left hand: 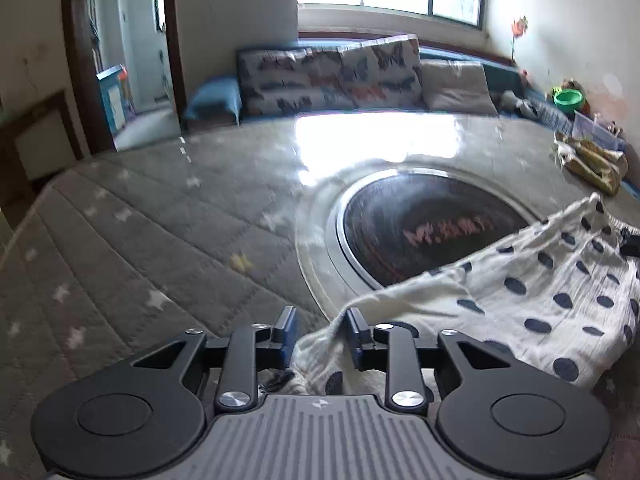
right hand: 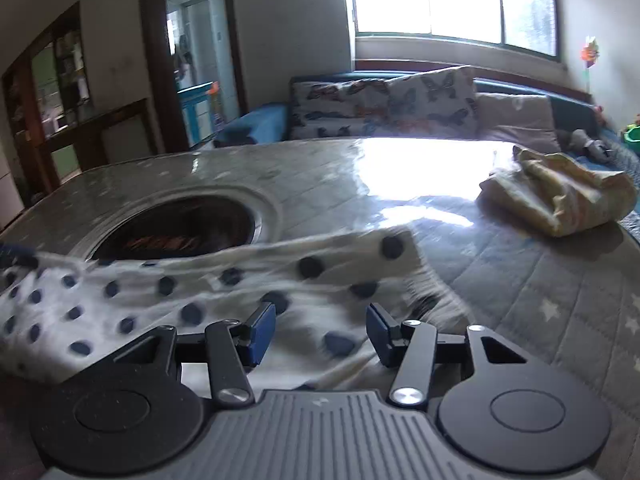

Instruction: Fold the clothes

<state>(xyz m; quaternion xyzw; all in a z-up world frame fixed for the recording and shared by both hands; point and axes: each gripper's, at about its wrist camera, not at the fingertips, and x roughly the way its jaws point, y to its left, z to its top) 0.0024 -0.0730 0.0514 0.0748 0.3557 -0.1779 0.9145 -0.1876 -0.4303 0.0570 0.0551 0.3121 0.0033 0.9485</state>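
Between and just ahead of the left gripper [left hand: 322, 332], whose fingers stand a little apart, a corner of the white, dark-spotted garment [left hand: 532, 292] lies slack; its edge seems to brush the right-hand pad, though blur hides any real pinch. The cloth trails off to that gripper's right. The right gripper [right hand: 322, 330] is spread wide, the same garment under and ahead of it on the grey quilted table cover [right hand: 540, 300]. Far right ahead sits a yellow bundle [right hand: 560, 196].
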